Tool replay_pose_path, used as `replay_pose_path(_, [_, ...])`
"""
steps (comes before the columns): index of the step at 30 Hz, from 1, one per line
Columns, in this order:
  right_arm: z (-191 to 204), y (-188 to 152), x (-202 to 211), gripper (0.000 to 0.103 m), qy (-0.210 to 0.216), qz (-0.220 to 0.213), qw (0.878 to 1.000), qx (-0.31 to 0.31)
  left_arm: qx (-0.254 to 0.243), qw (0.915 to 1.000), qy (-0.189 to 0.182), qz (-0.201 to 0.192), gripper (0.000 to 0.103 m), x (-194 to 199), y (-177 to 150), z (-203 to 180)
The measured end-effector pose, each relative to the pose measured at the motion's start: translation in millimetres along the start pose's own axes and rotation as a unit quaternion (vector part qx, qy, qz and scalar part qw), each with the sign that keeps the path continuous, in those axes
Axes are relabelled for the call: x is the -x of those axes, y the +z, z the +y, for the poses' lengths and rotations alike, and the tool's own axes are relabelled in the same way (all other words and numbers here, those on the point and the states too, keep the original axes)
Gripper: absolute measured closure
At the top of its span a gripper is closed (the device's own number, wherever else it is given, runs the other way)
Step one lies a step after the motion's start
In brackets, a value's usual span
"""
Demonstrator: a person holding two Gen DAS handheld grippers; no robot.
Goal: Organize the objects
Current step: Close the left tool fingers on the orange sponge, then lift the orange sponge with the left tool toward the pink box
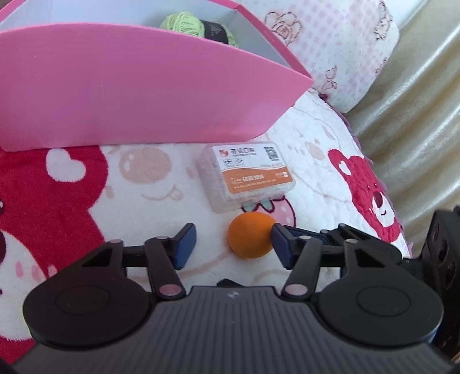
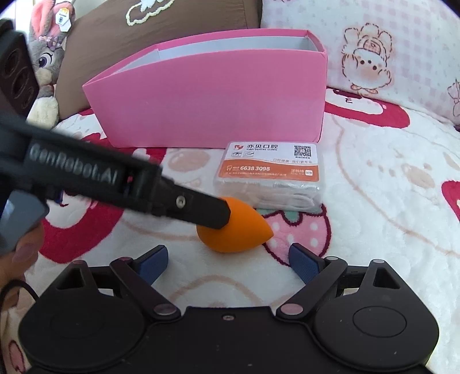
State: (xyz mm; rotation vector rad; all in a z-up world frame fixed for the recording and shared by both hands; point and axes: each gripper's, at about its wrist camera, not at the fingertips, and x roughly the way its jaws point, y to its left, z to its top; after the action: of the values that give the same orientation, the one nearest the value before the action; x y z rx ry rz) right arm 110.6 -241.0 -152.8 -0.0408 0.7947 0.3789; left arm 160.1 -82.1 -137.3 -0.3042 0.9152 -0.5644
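1. Two grippers in play, both with jaws spread. Left gripper (image 1: 233,246) straddles the orange sponge (image 1: 250,234): its right pad looks to touch the sponge's side, its left pad is clear of it. Nothing clamped yet.
2. Right gripper (image 2: 228,263) hangs just short of the same sponge (image 2: 238,228), holding nothing.
3. Sponge is teardrop-shaped and lies on its side on the bear-print blanket (image 1: 310,178), just in front of the clear floss-pick box (image 1: 247,175).
4. Pink box (image 1: 138,86) stands behind both, open top, green yarn (image 1: 184,24) already inside.
5. Step, by my read: pre-grasp on the sponge with the left gripper.
6. Next needs the jaws centred on the sponge's fat end, then a gentle close. It looks soft and rounded, so it may squirt out. Then lift over the pink wall.
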Motion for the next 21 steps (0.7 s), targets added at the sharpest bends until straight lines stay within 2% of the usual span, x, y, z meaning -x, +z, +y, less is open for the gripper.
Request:
replay_pose_path(2, [-1.0,4.1,1.4,0.014,0.007,0.000,1.000,-0.011,-0.009,1.0000,0.001,-0.001,0.055,0.6,-0.5,-3.2])
replay_pose_path(4, [0.4,6.2,2.4,0.023,0.012,0.000,1.000,-0.010,-0.016,0.9999,-0.004,0.000,0.065,2.0,-0.9,-5.5])
replay_pose_path(10, [5.8,4.3,3.9,0.041,0.000,0.000,1.000,0.012,-0.029,0.9994,-0.013,0.013,0.069,0.5,-4.0,-12.1])
replay_pose_path(17, [12.6,7.8,12.2,0.043,-0.009,-0.007,0.999,0.034,-0.026,0.9991,-0.020,0.029,0.068,3.5,-3.2,-12.3])
replay_pose_path(21, [22.4,9.5,18.0,0.043,-0.019,-0.013,0.997,0.068,-0.039,0.9985,-0.014,0.037,0.067,7.4,-2.9,-17.9])
